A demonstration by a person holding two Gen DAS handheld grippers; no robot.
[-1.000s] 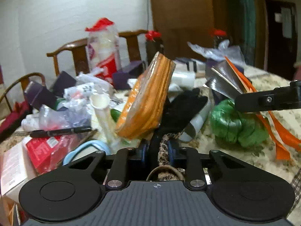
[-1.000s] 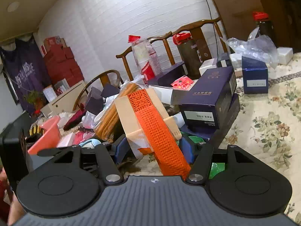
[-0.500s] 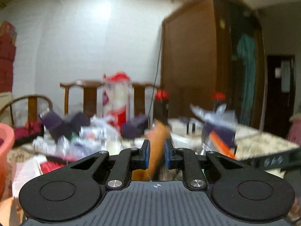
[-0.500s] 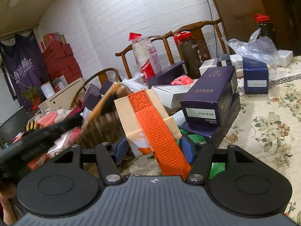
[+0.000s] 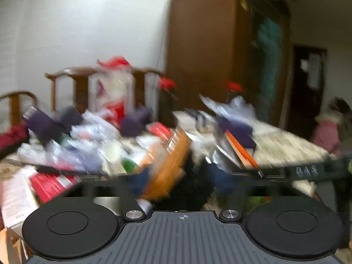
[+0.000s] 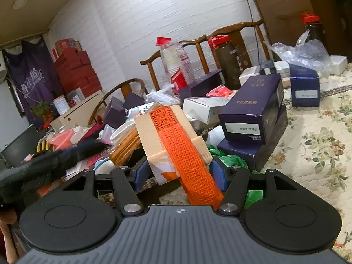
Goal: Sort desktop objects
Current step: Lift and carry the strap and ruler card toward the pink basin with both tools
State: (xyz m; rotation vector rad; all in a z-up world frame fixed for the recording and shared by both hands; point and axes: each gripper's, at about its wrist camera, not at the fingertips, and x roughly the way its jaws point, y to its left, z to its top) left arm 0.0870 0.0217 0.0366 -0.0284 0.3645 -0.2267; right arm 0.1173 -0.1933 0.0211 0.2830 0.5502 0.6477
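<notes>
Holding a beige card with an orange strap [image 6: 176, 140] across it, the right gripper [image 6: 180, 172] has its fingers [image 6: 140, 171] clenched on the card's two edges. The card stands tilted above the bench [image 6: 319, 136], just beside the dark blue boxes [image 6: 253, 114]. The left gripper [image 5: 179, 180] has just been opening; its blue fingers [image 5: 140, 180] stand wide, released, with the orange packet [image 5: 169, 160] and something black between them, though blur hides any contact.
</notes>
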